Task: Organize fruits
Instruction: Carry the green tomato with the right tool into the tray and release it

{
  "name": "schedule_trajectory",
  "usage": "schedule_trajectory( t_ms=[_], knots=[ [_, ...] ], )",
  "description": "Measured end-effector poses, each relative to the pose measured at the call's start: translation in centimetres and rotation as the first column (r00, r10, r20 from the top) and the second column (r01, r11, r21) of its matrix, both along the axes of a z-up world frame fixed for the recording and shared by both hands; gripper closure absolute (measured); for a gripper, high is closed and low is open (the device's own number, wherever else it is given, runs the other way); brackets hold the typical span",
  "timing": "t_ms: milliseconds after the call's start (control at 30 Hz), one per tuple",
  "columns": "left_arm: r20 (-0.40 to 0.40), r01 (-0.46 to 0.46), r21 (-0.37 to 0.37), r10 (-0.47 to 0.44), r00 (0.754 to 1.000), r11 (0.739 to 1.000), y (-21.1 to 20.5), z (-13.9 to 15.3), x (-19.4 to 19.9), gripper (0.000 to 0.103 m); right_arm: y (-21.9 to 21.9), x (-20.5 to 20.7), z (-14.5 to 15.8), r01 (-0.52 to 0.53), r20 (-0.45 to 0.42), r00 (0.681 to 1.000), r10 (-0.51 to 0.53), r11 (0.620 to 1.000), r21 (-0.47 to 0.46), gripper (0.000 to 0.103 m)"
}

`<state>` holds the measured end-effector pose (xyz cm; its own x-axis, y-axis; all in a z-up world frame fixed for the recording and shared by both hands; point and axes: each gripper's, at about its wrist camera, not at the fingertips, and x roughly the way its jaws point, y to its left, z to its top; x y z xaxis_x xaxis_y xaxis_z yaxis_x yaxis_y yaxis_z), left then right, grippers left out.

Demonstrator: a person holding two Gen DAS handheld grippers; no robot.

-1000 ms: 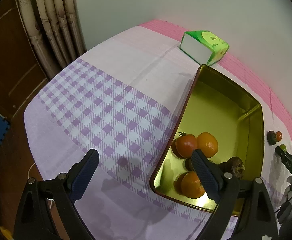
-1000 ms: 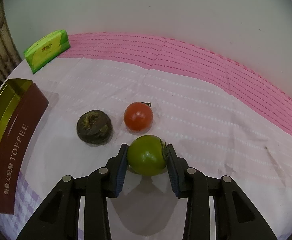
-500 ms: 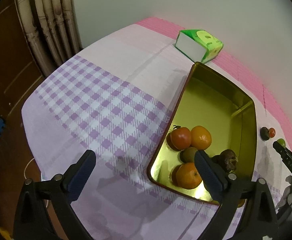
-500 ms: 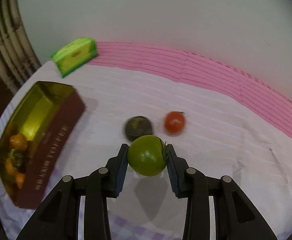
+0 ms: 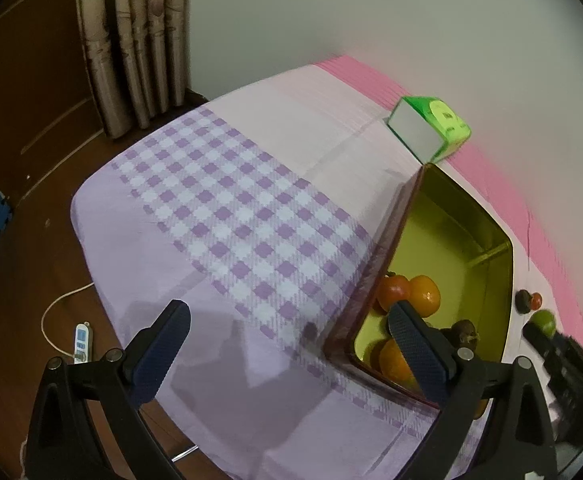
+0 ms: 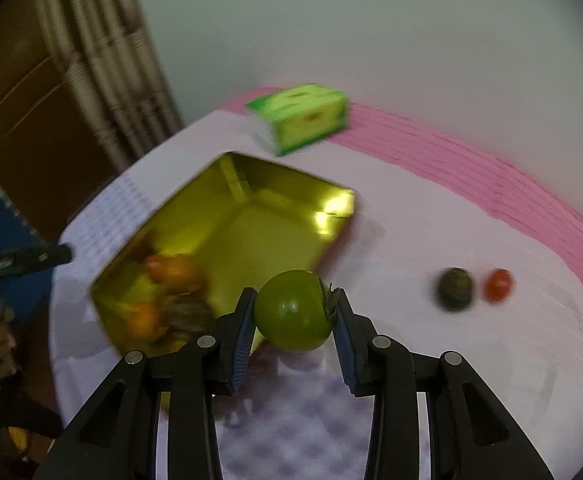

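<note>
1. The green tomato (image 6: 294, 310) is clamped between the two pads of the right gripper (image 6: 294, 322), lifted off the cloth, its stem end against the right pad; in the left wrist view it shows as a small green ball (image 5: 543, 322) at the far right
2. It hangs over the near corner of the gold tin (image 6: 251, 216), above the rim rather than down inside
3. In the tin lie two oranges (image 5: 424, 295), a red tomato (image 5: 394, 291) touching one of them, and a dark wrinkled fruit (image 5: 464, 330), all bunched at the near end; the far end of the tin is bare gold
4. On the cloth to the right of the tin, well apart from it, a dark round fruit (image 6: 454, 289) and a small red tomato (image 6: 499, 285) sit just beside each other
5. The left gripper (image 5: 291, 354) has its fingers wide apart and holds nothing; it hovers over the purple checked tablecloth (image 5: 243, 224), its right finger in front of the tin's near left corner
6. A green tissue box (image 6: 307, 117) stands past the far end of the tin, near the pink stripe by the wall
7. A curtain (image 5: 139, 36) hangs beyond the table's corner, and a white cord with a switch (image 5: 81, 340) lies on the wooden floor
</note>
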<state>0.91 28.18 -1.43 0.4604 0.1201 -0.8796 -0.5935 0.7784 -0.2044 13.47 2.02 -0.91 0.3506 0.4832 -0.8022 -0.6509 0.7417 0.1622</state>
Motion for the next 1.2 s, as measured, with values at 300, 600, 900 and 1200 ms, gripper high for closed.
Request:
schedule_trajectory(
  t_ms=[300, 600, 900, 1200],
  knots=[
    [0.004, -0.027, 0.006, 0.027, 1.000, 1.000, 0.8, 0.3, -0.9, 0.005, 6.0, -4.0, -0.6, -0.180, -0.050, 0.982, 0.180, 0.984, 0.015, 0.065],
    [-0.002, -0.022, 0.005, 0.022, 1.000, 1.000, 1.1, 0.2, -1.1, 0.005, 8.8, -4.5, -2.9, -0.232, -0.085, 0.970, 0.228, 0.972, -0.037, 0.065],
    [-0.002, -0.014, 0.001, 0.014, 1.000, 1.000, 1.1, 0.1, -1.2, 0.005, 9.1, -3.8, -4.4, -0.198, -0.068, 0.979, 0.191, 0.974, -0.114, 0.065],
    [-0.005, -0.014, 0.000, 0.014, 1.000, 1.000, 1.1, 0.1, -1.2, 0.005, 9.0, -3.6, -4.5, -0.182, -0.066, 0.982, 0.175, 0.977, -0.114, 0.064]
  ],
)
